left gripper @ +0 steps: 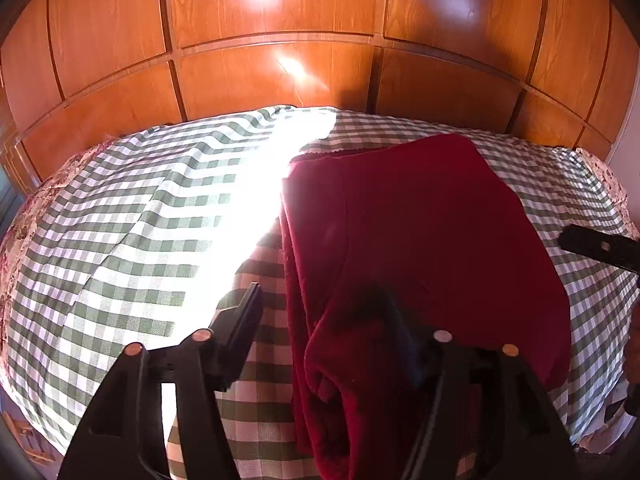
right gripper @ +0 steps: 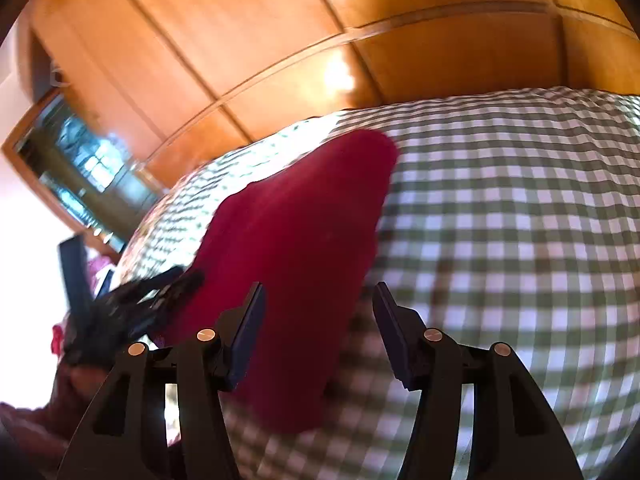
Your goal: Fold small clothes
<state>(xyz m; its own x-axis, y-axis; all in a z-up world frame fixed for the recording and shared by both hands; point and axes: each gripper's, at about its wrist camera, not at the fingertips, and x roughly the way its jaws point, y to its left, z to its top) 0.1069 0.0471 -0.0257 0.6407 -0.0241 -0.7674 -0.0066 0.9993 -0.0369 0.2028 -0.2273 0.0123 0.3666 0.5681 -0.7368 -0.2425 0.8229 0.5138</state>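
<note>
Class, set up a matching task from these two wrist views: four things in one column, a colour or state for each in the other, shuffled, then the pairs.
1 garment
2 bed cover
3 wardrobe panels
4 right gripper

a green and white checks
b open, nothing gripped
c dark red, folded
d orange-brown wood

Pairs: 1-c, 2-a, 3-d, 4-b

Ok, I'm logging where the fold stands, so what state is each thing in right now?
Red garment: folded over, lying on the bed, held by neither gripper.
Checked cloth: spread over the bed, creased.
Left gripper: open, garment's edge between its fingers.
Right gripper: open, over the garment's near edge.
</note>
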